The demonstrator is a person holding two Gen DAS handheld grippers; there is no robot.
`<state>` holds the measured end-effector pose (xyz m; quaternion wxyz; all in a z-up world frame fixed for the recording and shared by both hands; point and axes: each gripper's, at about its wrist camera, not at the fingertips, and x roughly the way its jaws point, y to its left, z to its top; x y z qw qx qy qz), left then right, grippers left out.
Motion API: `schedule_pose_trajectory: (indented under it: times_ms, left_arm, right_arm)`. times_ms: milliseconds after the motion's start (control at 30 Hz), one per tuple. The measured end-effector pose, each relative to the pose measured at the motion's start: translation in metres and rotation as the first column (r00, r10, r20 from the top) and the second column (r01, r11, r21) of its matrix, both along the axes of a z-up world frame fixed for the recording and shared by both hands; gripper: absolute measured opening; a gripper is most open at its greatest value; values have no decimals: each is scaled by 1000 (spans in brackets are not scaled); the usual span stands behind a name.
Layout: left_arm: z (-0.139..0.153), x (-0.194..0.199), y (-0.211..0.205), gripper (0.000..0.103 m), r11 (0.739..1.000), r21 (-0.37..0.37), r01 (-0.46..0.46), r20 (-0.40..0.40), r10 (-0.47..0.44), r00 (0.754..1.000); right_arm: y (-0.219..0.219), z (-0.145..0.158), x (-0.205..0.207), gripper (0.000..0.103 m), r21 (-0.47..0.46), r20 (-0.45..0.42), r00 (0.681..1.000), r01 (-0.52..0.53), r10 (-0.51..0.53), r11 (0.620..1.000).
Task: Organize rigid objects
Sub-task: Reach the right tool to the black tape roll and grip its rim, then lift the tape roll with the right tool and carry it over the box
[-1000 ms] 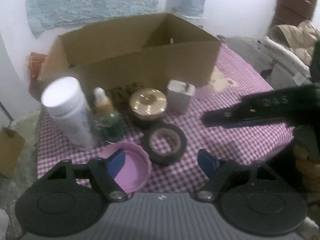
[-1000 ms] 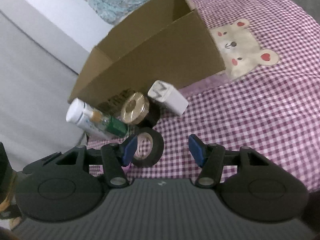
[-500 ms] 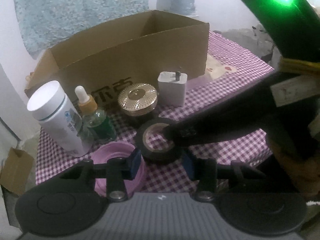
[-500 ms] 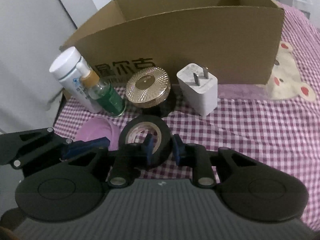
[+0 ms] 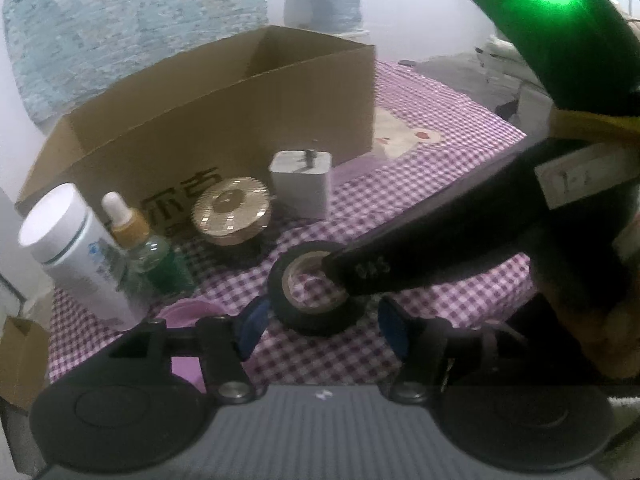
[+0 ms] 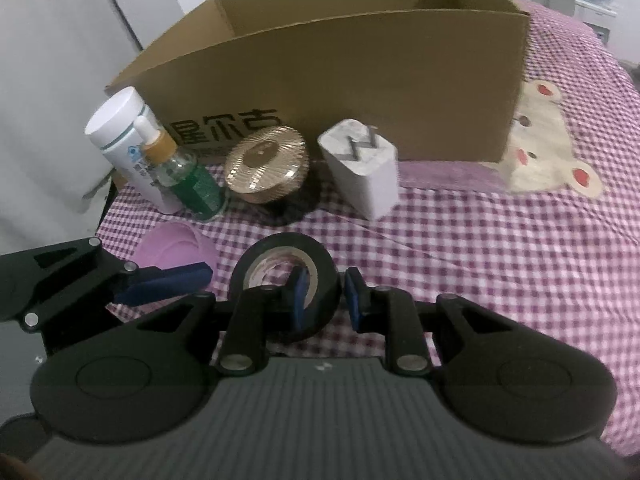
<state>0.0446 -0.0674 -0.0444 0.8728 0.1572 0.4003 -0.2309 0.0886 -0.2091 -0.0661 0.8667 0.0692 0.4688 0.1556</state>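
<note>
Right claw [image 6: 323, 296] now clamped on tape roll [image 6: 286, 280], left claw [image 5: 320, 320] reopening

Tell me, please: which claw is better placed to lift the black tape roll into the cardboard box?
The right claw: it is already shut on the tape roll, one pad inside the ring. The left claw has just been opening and grips nothing. The box stands directly ahead.

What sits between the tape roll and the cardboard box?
The right gripper is shut on the black tape roll's wall. Between it and the open cardboard box stand the gold-lidded jar and white charger, close to the box's front wall. Lifting over them looks clear.
</note>
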Motion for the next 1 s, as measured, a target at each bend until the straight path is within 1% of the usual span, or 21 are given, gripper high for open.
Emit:
schedule_pose_trajectory:
  times_ms: [233, 400, 633, 800, 867, 1000]
  left_arm:
    - [-4, -3, -19, 70, 997, -1, 71, -12, -71, 997]
    - [-10, -1, -35, 70, 994, 0, 110, -35, -110, 993]
    - [-20, 6, -44, 71, 993, 23, 113, -48, -111, 993]
    - [-20, 11, -44, 71, 994, 12, 106, -43, -105, 993]
    - [-20, 13, -43, 67, 995, 2, 99, -45, -99, 994]
    - [-20, 15, -46, 66, 995, -10, 99, -47, -99, 994]
  right_arm:
    - [-30, 1, -17, 20, -1, -6, 997, 82, -82, 997]
    - [-46, -3, -28, 20, 53, -10, 992, 127, -127, 990]
    - [-54, -6, -34, 20, 97, 4, 989, 149, -150, 984]
    - [-58, -7, -34, 19, 139, -4, 985, 169, -170, 976]
    - [-59, -8, -34, 17, 154, -12, 986, 168, -168, 974]
    - [-60, -6, -34, 17, 144, -11, 986, 167, -167, 975]
